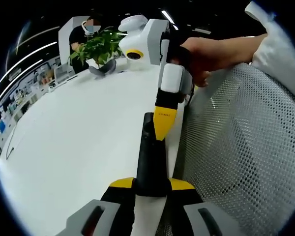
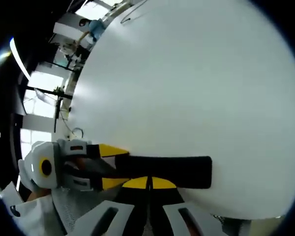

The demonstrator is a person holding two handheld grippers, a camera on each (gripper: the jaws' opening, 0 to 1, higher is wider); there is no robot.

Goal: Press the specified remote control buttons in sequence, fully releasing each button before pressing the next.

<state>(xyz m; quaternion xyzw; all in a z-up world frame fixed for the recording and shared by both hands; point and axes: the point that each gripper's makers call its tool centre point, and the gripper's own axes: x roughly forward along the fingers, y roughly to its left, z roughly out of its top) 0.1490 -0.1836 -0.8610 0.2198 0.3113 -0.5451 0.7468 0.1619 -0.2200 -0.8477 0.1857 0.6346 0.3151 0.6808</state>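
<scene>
On the white table, near its edge: black remote control clamped at its near end between the left gripper jaws. Right gripper reaching in from 12 o'clock, jaws together, yellow tip touching the remote's top. Off at 11 o'clock, potted plant with a seated person behind. Mesh chair back crowding 3 o'clock

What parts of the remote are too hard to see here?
- Left gripper view: the remote looks plain black, its buttons too dark to tell apart; the right gripper covers its far end.
- Right gripper view: the left gripper hides one end of the remote; whether the tip is pressing is unclear.
</scene>
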